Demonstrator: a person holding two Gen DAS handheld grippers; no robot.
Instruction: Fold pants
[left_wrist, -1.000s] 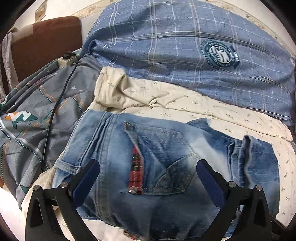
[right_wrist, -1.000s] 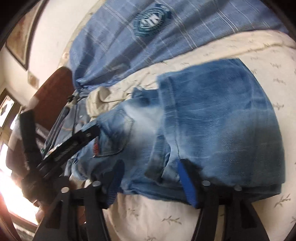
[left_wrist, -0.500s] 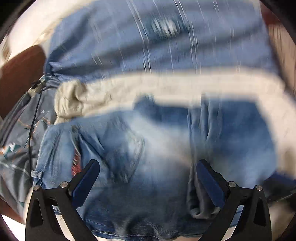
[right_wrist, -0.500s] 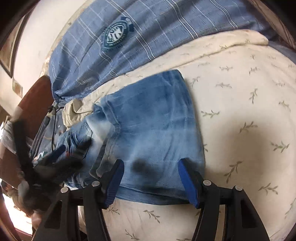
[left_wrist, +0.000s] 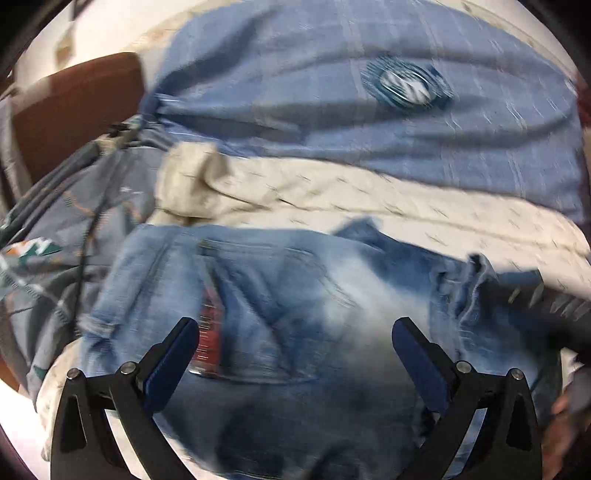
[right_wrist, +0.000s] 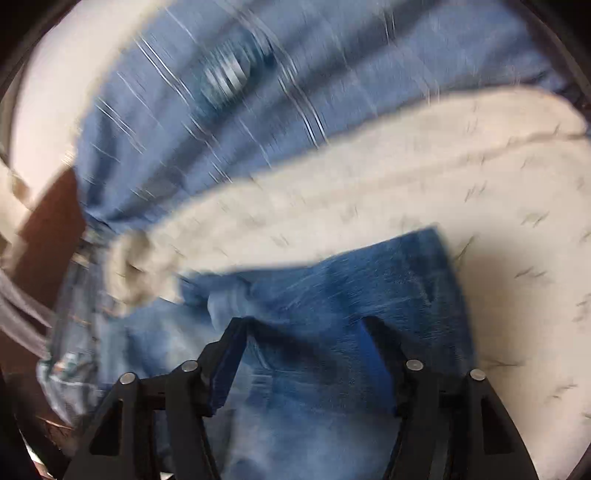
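The blue jeans (left_wrist: 295, 295) lie folded on the cream sheet (left_wrist: 369, 199), with a back pocket and a red tab facing up. My left gripper (left_wrist: 295, 354) is open and empty just above the waist end of the jeans. In the right wrist view the folded leg end of the jeans (right_wrist: 369, 295) lies on the sheet. My right gripper (right_wrist: 303, 354) is open low over it, with denim between and under its fingers. Both views are blurred by motion.
A blue checked pillow (left_wrist: 369, 110) with a round badge lies behind the jeans. A grey patterned cloth (left_wrist: 55, 229) with a black cable over it lies at the left. A brown headboard (left_wrist: 74, 110) stands at the far left.
The left gripper has swung back left over the pocket end of the jeans. The right gripper has come lower and closer over the folded leg end. Both stay open.
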